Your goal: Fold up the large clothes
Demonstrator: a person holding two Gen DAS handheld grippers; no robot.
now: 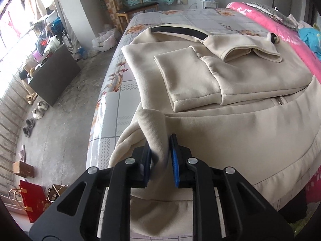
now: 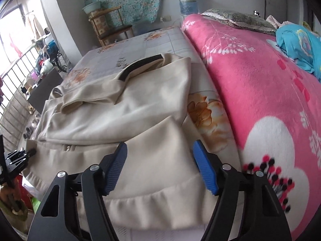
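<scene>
The cream fleece jacket (image 1: 230, 124) lay spread across the near part of the floral-printed bed sheet (image 1: 166, 18), its ribbed hem hanging over the near edge. Both sleeves were folded in over the body, one cuff (image 1: 254, 55) lying on top towards the far right. The left gripper (image 1: 160, 156) stood at the hem's left corner with a bunched fold of fabric between its pads. The right gripper (image 2: 160, 166) hung over the hem's right part, jaws apart around nothing. To the right of the jacket the pink flowered fleece blanket (image 2: 250, 76) ran along the bed. Behind the bed stood a wooden chair (image 1: 132, 6); to its left, on the floor, a dark low cabinet (image 1: 58, 74).
</scene>
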